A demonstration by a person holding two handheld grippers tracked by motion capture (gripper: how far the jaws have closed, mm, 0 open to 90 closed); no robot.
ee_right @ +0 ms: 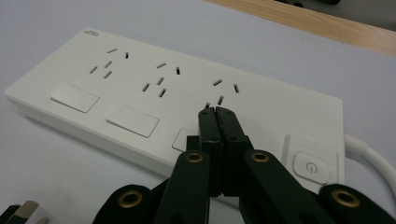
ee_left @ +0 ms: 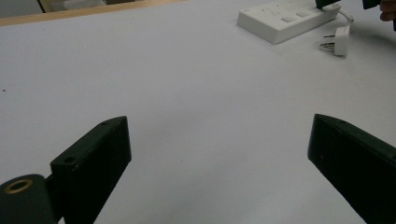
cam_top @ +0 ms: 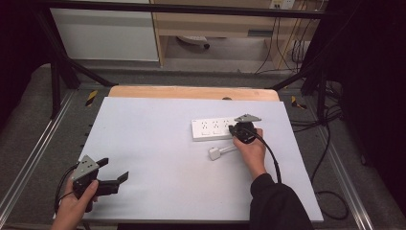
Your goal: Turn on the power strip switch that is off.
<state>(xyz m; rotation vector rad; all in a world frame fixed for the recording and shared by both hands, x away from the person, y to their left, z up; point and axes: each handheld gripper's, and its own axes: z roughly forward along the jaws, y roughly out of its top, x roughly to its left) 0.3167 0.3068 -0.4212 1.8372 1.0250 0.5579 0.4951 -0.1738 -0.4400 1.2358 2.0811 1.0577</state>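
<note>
A white power strip (cam_top: 210, 128) (ee_left: 285, 18) (ee_right: 140, 93) lies right of centre on the white table mat (cam_top: 158, 158). Its top carries three socket groups, rocker switches and a round power button (ee_right: 310, 165). My right gripper (cam_top: 232, 129) (ee_right: 216, 112) is shut with nothing between its jaws. Its tips rest over the strip by the third socket group, hiding part of the third switch. A white plug (cam_top: 215, 153) (ee_left: 340, 41) lies just in front of the strip on a short white cable (ee_right: 373, 158). My left gripper (cam_top: 114, 168) (ee_left: 219, 123) is open and holds nothing, near the front left corner.
A wooden board edge (cam_top: 191, 92) runs along the mat's far side. Black frame bars (cam_top: 57, 72) stand at both back corners, and dark cables (cam_top: 330, 143) lie on the floor to the right. The mat stretches bare between the two grippers.
</note>
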